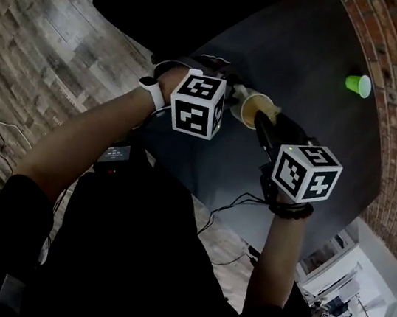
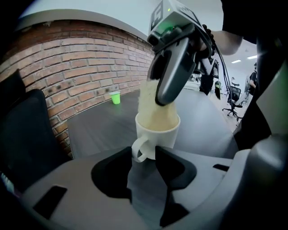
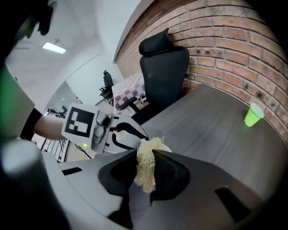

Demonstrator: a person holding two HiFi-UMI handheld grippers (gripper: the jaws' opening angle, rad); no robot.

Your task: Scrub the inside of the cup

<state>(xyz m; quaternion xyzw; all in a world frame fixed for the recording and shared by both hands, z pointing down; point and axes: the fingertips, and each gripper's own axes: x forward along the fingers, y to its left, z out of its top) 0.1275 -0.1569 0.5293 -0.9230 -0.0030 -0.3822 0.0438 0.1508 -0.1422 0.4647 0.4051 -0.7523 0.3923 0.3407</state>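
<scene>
A white cup (image 2: 158, 135) stands on the dark table (image 2: 99, 126), and my left gripper (image 2: 143, 155) is shut on its handle (image 2: 138, 150). From above, my right gripper (image 2: 158, 99) is shut on a pale fibrous scrubber (image 2: 155, 114) that is pushed down into the cup's mouth. In the right gripper view the scrubber (image 3: 146, 168) sits pinched between the jaws of that gripper (image 3: 146, 162), with the cup's rim (image 3: 167, 148) just behind it. In the head view the cup (image 1: 253, 109) lies between the two marker cubes, its inside filled by the scrubber.
A small green cup (image 1: 358, 84) stands far off on the table near the brick wall (image 2: 81, 67). A black office chair (image 3: 164, 72) is at the table's end. Cables lie on the wooden floor (image 1: 45, 40) to the left.
</scene>
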